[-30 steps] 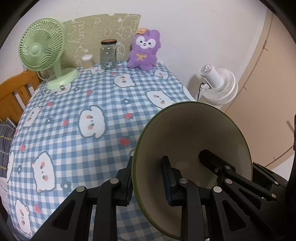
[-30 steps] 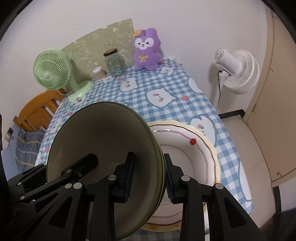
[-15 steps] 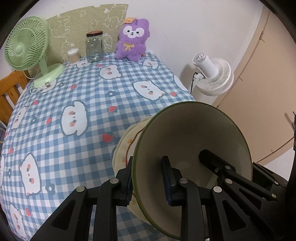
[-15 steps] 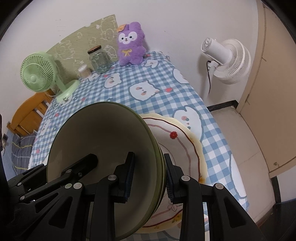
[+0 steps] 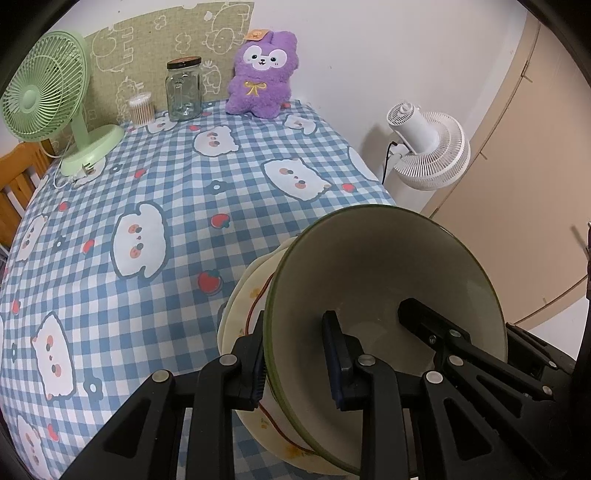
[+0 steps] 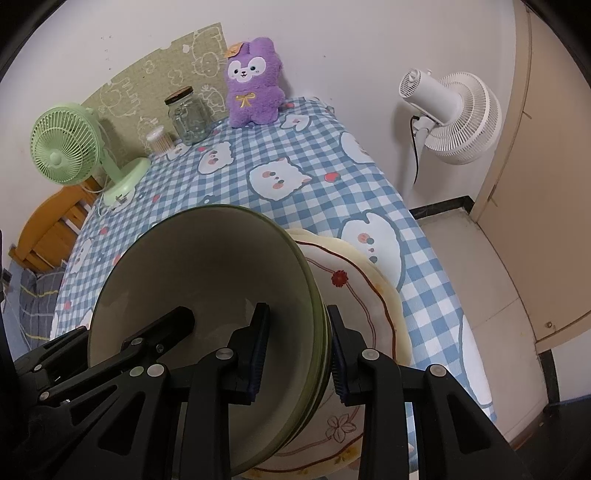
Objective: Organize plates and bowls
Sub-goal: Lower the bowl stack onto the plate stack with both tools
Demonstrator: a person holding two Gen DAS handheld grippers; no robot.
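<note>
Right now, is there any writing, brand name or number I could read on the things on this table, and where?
None can be read.
Purple plush toy: an orange tag by its ear, print too small to read.
Green mat on the wall: outline drawings only, no legible words.
Glass jar, green fan, white fan: no label visible.

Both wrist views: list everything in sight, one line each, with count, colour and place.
green bowls: a nested stack, count unclear, held above the plates
plates: cream, stacked, count unclear, table's near right
tablecloth: one, blue-white check
desk fan: one, green, far left
jar: one, clear, back
cotton-swab tub: one, beside the jar
plush toy: one, purple, back
standing fan: one, white, beside the table
left gripper: black, clamped on the bowls' rim
right gripper: black, on the opposite rim
</note>
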